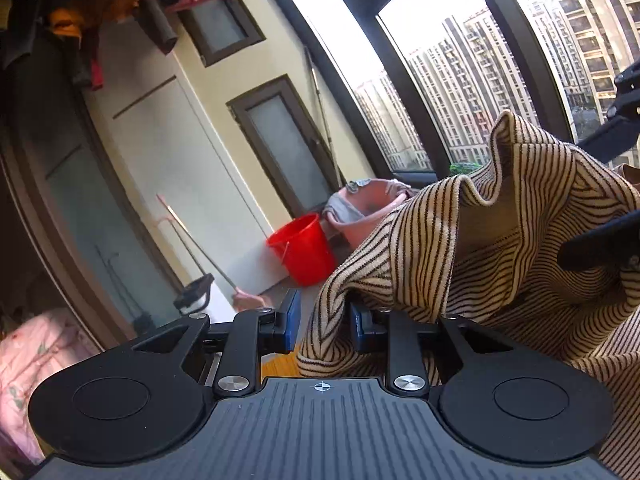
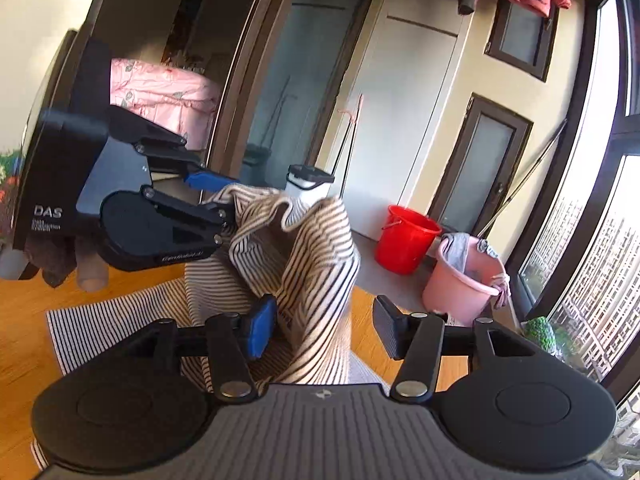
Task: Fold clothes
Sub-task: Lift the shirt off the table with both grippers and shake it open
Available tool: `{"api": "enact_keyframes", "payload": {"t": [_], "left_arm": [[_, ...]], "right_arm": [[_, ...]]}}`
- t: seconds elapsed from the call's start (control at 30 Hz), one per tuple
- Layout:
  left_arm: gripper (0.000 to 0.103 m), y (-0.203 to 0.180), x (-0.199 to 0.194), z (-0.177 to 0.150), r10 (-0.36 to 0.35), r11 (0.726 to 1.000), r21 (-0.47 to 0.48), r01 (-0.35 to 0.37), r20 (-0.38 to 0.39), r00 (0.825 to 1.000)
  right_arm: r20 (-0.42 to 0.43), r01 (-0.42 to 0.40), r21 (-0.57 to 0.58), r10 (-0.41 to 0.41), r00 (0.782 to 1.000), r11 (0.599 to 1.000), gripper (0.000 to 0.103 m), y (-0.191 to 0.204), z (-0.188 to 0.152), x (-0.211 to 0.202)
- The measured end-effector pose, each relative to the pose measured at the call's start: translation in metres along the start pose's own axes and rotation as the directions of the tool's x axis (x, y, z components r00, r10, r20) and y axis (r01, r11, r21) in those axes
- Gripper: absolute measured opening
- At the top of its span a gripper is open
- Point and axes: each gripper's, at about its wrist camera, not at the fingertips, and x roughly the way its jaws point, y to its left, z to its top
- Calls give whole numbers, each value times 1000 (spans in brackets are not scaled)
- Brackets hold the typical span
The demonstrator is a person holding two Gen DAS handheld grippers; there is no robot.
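My left gripper (image 1: 324,322) pinches the striped garment (image 1: 500,216) while my right gripper (image 2: 324,330) gapes around it, so that loose side may sag and spoil the fold.

My left wrist camera sits just behind the left gripper (image 1: 322,322) and looks out along its fingers, rolled to one side, toward the far cream wall and the big window (image 1: 460,80) on the right, with the striped garment (image 1: 480,240) filling the near right. My right wrist camera rides the same way behind the right gripper (image 2: 326,330), set slightly further right, so it catches the left gripper from the side at near left. Both views share the garment, the red bucket (image 1: 304,250) and the pink bucket (image 1: 360,216) by the far wall.
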Motion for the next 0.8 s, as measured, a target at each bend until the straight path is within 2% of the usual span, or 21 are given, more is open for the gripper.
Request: {"api": "enact_keyframes", "payload": {"t": [0.03,0.07,0.1,0.13,0.17,0.27,0.37,0.43,0.5,0.57,0.73,0.8], "left_arm": [[30,0,3,-4,-18,1000,-15,18,-23,1000],[29,1,6,-8,-30,999,-29,29,-40,999],[25,2,6,-9,-33,999,-36,32,-45,998],[20,4,5,-10,-35,999,-42,33,-47,998],[14,6,5,-12,-36,998,-47,33,-49,998],[13,21,-14,2,-20,996,-82,20,-5,1000],[13,42,-57,38,19,996,-93,-10,98,995],[13,54,-97,60,47,994,-101,-29,172,984],[13,64,-144,78,74,993,-105,-49,254,964],[14,70,-193,93,103,992,-103,-72,337,936],[18,74,-309,121,168,986,-105,-133,522,836],[21,73,-343,126,181,983,-106,-147,570,801]], "right_arm": [[-23,0,-12,-1,1000,1000,46,4,-2,8],[-34,26,-30,-27,999,999,35,5,-5,13],[-43,51,-46,-53,998,998,16,6,-9,17],[-38,82,-36,-83,996,996,12,1,-8,15],[-32,112,-26,-113,993,993,11,-4,-7,13],[32,178,-63,-176,984,982,9,-15,9,-11],[143,250,-105,-234,962,963,9,-17,31,-45],[225,264,-69,-243,944,962,9,-20,49,-77],[324,272,-37,-246,913,962,9,-20,67,-120],[421,290,-27,-252,871,957,9,-16,80,-166],[596,343,-29,-259,760,939,9,3,98,-266],[650,351,-22,-253,716,936,9,8,100,-305]]}}
